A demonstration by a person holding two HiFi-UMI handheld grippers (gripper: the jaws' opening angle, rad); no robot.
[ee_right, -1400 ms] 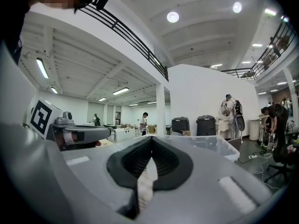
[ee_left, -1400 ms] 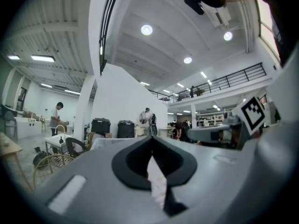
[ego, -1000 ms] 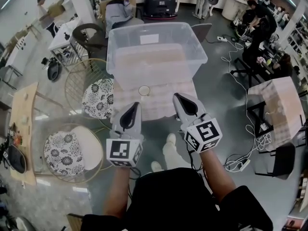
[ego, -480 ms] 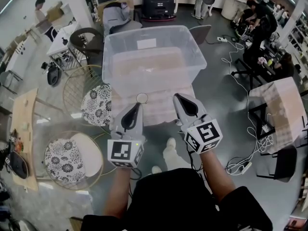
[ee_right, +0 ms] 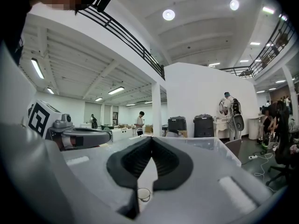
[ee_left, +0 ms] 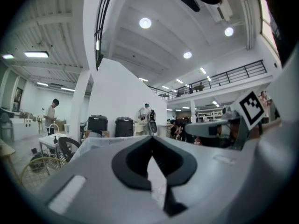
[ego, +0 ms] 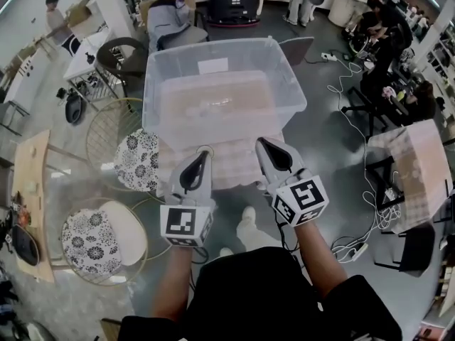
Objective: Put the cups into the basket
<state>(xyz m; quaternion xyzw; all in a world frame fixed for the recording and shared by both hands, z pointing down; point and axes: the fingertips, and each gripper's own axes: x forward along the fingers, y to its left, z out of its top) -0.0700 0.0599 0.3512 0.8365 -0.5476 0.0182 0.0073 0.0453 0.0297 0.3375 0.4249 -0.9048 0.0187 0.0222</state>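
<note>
- Cup (ego: 207,150): in the head view, 1 small clear cup stands on the checked counter (ego: 238,168). It is just in front of the clear basket (ego: 224,62) and at the tip of the left claw (ego: 203,156). I cannot tell whether they touch. The right claw (ego: 262,143) is alongside, and both point level at the basket.
- Around the counter are wire chairs (ego: 138,158) with flowered cushions, a grey floor (ego: 323,148), and people (ego: 377,27) at desks beyond.
- Left gripper view: the jaws are pressed together with nothing between them, and no cup shows.
- Right gripper view: these jaws are also closed and empty. The cup (ee_right: 143,194) shows low in the gap beneath them.
- To do this step well, 1 claw should probably open first and sink to cup height. It should then close gently on the thin wall and lift clear of the basket's rim.
</note>
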